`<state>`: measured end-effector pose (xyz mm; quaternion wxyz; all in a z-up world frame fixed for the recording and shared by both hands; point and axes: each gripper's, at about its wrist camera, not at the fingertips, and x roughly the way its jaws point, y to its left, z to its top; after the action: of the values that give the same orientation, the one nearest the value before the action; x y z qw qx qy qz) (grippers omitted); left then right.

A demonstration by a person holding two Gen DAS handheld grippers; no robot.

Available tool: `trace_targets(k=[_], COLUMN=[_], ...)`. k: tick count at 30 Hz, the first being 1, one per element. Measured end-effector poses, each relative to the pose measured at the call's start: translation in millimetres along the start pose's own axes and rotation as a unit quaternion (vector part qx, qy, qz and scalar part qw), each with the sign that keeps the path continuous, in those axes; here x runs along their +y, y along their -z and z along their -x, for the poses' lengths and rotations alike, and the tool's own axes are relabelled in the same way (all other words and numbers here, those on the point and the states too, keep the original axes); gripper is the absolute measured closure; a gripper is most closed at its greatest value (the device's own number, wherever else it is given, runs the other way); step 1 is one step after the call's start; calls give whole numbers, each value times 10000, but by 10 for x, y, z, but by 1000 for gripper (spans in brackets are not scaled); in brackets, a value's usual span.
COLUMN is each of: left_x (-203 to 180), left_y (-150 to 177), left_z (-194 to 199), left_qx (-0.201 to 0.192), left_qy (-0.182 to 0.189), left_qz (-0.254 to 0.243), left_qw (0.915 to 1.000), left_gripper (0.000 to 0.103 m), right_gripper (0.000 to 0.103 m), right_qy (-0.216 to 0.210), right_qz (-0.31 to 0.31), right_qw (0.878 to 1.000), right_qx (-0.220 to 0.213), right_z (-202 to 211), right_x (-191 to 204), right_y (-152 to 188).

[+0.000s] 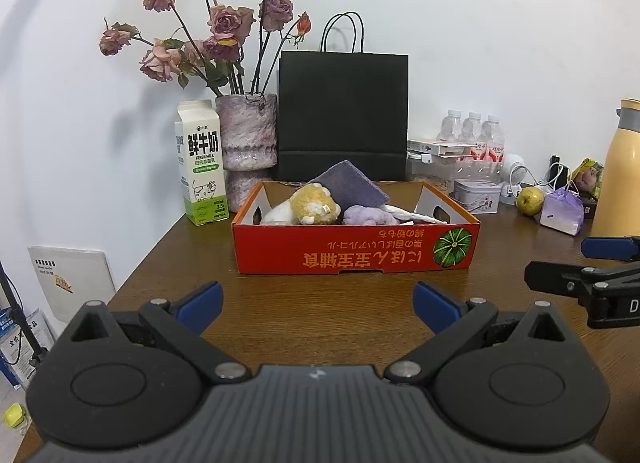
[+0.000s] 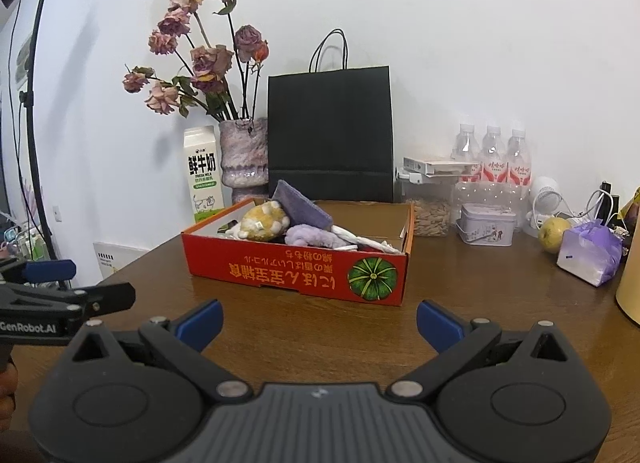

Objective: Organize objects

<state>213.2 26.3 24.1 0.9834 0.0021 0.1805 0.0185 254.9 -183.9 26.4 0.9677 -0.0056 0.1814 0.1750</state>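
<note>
A red cardboard box [image 1: 356, 251] [image 2: 296, 269] with a pumpkin print sits in the middle of the brown table. Inside it lie a yellow plush toy [image 1: 314, 205] [image 2: 264, 221], a purple cloth [image 1: 348, 185] [image 2: 302, 209], a fluffy lilac item [image 1: 368, 217] [image 2: 310, 235] and something white. My left gripper [image 1: 318, 305] hovers open in front of the box, nothing between its blue-tipped fingers. My right gripper [image 2: 318, 321] is likewise open and empty, a little short of the box. Each gripper appears at the edge of the other's view.
Behind the box stand a milk carton [image 1: 202, 167], a vase of dried roses [image 1: 246, 135], a black paper bag [image 1: 342, 115] and water bottles [image 2: 494, 159]. To the right are a tin [image 2: 486, 225], a pear [image 2: 552, 233], a purple tissue pack [image 2: 590, 251] and a yellow flask [image 1: 618, 167].
</note>
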Motion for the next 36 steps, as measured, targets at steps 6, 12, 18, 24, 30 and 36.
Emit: trace_targets(k=[6, 12, 18, 24, 30, 36], left_x=[-3, -13, -14, -22, -16, -9], left_y=[5, 4, 9, 15, 24, 25], left_z=[13, 15, 25, 27, 32, 32], left_qx=[-17, -15, -8, -1, 8, 7], left_qy=[-9, -4, 6, -5, -2, 2], left_qz=[3, 1, 3, 14, 21, 25], left_qw=[10000, 10000, 10000, 10000, 10000, 10000], left_gripper=[0, 0, 0, 0, 0, 0], right_gripper=[0, 0, 0, 0, 0, 0], right_qy=[-9, -2, -3, -1, -2, -2], right_qz=[20, 25, 24, 22, 23, 21], right_qw=[10000, 10000, 10000, 10000, 10000, 10000], right_qx=[-2, 8, 7, 4, 4, -4], right_z=[-1, -2, -1, 1, 1, 2], right_x=[7, 5, 5, 6, 8, 7], right_y=[-3, -2, -5, -6, -10, -11])
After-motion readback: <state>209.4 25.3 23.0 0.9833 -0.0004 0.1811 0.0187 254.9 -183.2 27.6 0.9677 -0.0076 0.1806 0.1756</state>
